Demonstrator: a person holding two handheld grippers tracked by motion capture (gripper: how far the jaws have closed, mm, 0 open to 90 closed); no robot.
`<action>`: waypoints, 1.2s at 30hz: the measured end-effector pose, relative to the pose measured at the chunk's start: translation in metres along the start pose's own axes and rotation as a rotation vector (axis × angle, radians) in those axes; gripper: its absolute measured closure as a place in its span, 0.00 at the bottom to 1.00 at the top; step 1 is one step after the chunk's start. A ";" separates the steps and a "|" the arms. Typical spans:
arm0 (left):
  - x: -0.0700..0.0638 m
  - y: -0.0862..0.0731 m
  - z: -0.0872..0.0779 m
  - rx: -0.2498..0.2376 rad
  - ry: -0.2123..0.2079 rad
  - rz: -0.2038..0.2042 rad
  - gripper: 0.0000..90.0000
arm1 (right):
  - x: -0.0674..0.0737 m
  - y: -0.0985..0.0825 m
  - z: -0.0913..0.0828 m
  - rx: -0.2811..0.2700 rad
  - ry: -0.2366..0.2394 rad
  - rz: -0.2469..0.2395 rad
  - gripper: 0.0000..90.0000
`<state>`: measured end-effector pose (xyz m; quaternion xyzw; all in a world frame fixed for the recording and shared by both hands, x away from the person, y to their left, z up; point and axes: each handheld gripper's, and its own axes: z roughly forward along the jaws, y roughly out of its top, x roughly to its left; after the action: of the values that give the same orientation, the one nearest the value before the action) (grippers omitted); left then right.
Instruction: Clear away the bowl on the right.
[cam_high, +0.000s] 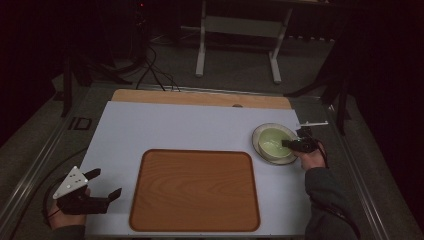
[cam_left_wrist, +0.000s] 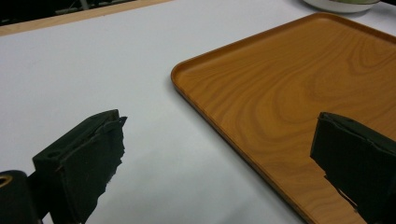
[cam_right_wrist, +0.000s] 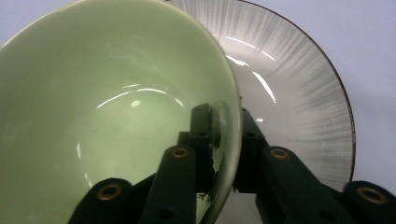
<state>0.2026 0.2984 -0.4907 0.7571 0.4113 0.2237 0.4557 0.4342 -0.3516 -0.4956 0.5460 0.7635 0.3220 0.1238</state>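
Observation:
A pale green bowl (cam_high: 273, 140) (cam_right_wrist: 107, 116) sits inside a white ribbed plate (cam_high: 263, 151) (cam_right_wrist: 289, 88) at the right of the white mat. My right gripper (cam_high: 289, 143) (cam_right_wrist: 224, 140) is shut on the green bowl's near rim, one jaw inside the bowl and one outside between bowl and plate. My left gripper (cam_high: 106, 184) (cam_left_wrist: 217, 158) rests open at the mat's lower left, nothing between its jaws, just left of the wooden tray (cam_high: 195, 190) (cam_left_wrist: 289, 84).
The white mat (cam_high: 165, 127) covers a wooden table top (cam_high: 200, 97). Behind the table stands a white frame stand (cam_high: 237, 30) and cables lie on the floor (cam_high: 155, 70). Dark rails flank the table.

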 end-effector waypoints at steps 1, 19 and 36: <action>0.000 0.000 0.000 0.000 0.000 0.000 0.03 | 0.000 0.000 0.000 0.001 0.001 0.004 0.91; 0.000 0.000 0.000 -0.002 0.002 -0.001 0.03 | 0.008 0.005 -0.012 -0.072 -0.010 -0.040 0.92; 0.000 0.000 -0.001 -0.005 0.007 -0.002 0.03 | 0.010 0.006 -0.022 -0.104 -0.019 -0.064 0.92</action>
<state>0.2021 0.2992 -0.4904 0.7548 0.4131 0.2270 0.4562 0.4229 -0.3492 -0.4732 0.5170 0.7618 0.3517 0.1694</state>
